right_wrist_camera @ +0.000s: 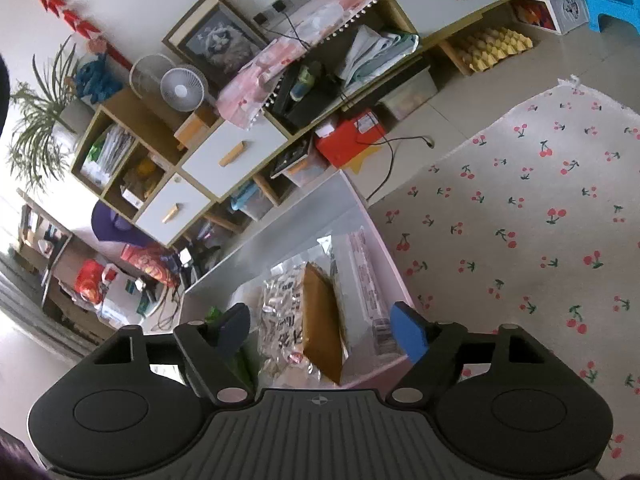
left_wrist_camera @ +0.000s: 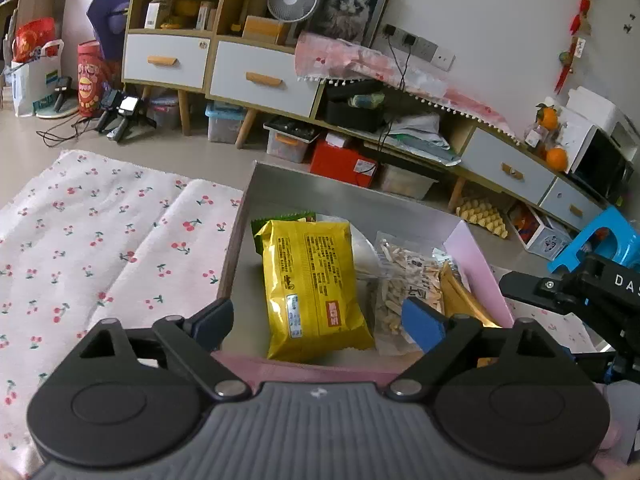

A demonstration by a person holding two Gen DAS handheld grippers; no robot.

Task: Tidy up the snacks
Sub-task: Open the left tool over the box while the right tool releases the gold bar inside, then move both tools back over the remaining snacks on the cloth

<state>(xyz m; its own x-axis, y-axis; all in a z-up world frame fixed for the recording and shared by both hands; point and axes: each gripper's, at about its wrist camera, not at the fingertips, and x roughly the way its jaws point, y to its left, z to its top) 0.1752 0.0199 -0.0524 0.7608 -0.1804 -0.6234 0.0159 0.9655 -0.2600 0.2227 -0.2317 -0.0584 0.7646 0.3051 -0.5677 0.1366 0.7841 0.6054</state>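
We held both grippers over a shallow pink box that sat on a cherry-print cloth. The left gripper had its fingers spread wide with nothing pressed between them; below the gap lay a yellow snack packet, flat on the box floor with its printed back facing up. A green packet peeked out from under the yellow one's far edge. Just to the right of the yellow packet lay a clear bag of pale snack pieces, and beside that a brown packet near the box's right wall.

The right gripper likewise had its fingers standing wide and gripping nothing. From its camera we saw the same clear bag and the brown packet lying below the gap, and a pale pink packet resting along the box wall. The cloth spread out to the right of the box.
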